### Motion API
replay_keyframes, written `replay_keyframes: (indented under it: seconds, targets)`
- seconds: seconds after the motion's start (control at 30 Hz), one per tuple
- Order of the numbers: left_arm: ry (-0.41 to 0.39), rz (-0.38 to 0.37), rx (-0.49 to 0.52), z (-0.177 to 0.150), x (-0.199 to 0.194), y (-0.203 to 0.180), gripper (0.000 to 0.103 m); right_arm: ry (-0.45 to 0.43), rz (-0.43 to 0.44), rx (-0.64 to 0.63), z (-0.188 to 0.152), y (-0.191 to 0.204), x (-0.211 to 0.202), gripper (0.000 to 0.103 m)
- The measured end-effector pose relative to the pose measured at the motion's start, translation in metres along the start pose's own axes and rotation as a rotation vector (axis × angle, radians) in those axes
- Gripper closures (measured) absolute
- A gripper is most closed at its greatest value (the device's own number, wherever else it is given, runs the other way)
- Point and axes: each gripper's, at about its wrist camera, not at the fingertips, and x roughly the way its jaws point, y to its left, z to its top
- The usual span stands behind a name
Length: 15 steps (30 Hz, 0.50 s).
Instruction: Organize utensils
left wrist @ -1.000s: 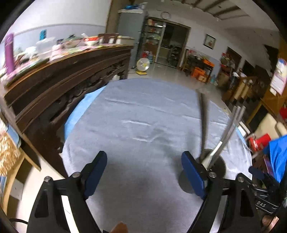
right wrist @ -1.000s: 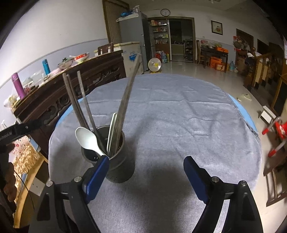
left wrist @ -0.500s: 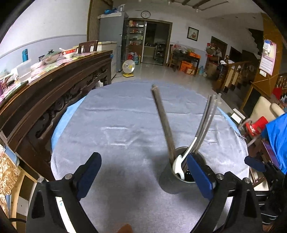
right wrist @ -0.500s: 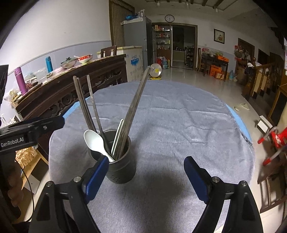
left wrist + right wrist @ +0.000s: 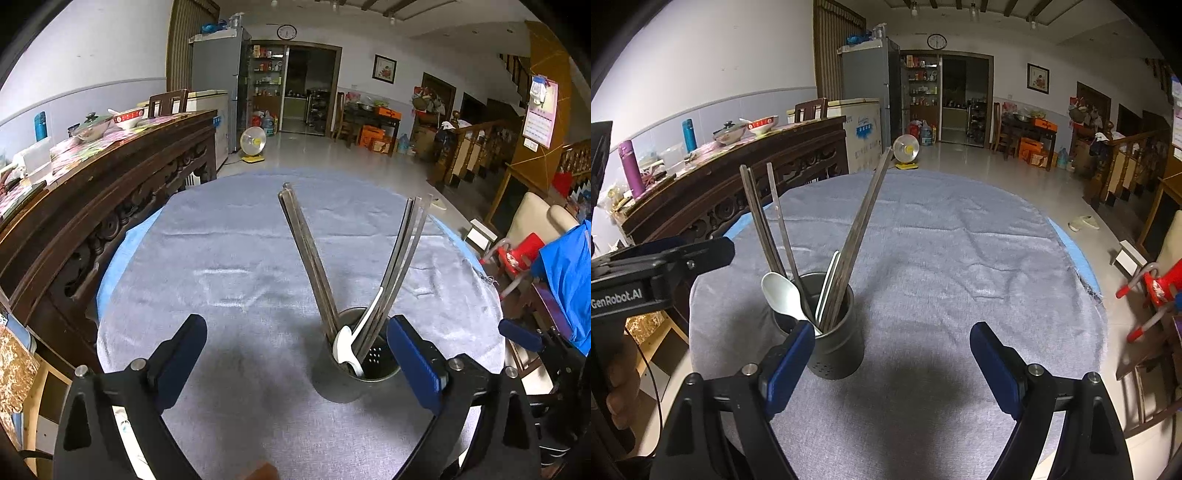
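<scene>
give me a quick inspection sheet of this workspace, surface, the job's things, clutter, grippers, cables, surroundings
Surface: round table under a grey cloth.
Job's things: metal utensil holder upright, holding chopsticks and a white spoon.
Clutter: nothing seen on the cloth.
Grippers: left gripper open, jaws just widened, nothing between them; right gripper open, empty, beside the holder.
Cables: thin black cable by the hand at the left edge.
Surroundings: carved sideboard, fridge, fan.

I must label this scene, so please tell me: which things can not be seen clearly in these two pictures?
- Holder bottom, both views: utensil ends hidden inside.
- Holder's near side, right wrist view: covered by right gripper's fingers.
- Left gripper, right wrist view: cut off by left edge.
- Clock: too small to read.
</scene>
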Motion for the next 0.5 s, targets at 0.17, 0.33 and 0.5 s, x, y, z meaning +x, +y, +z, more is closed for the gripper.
replay_keyframes:
  seconds: [0.17, 0.33, 0.5]
  targets:
    - [0.010, 0.003, -0.007, 0.0010, 0.0009, 0.0021, 0.005, -0.001, -0.003, -0.004, 0.0019, 0.0010, -0.0006, 0.014]
    - [0.005, 0.008, -0.001, 0.0027, 0.0003, 0.0024, 0.005, -0.002, -0.002, -0.015, 0.0023, 0.0052, -0.0014, 0.014]
    - [0.006, 0.008, 0.006, 0.0012, 0.0010, 0.0010, 0.005, -0.007, -0.003, -0.018, 0.0029, 0.0065, -0.0028, 0.014]
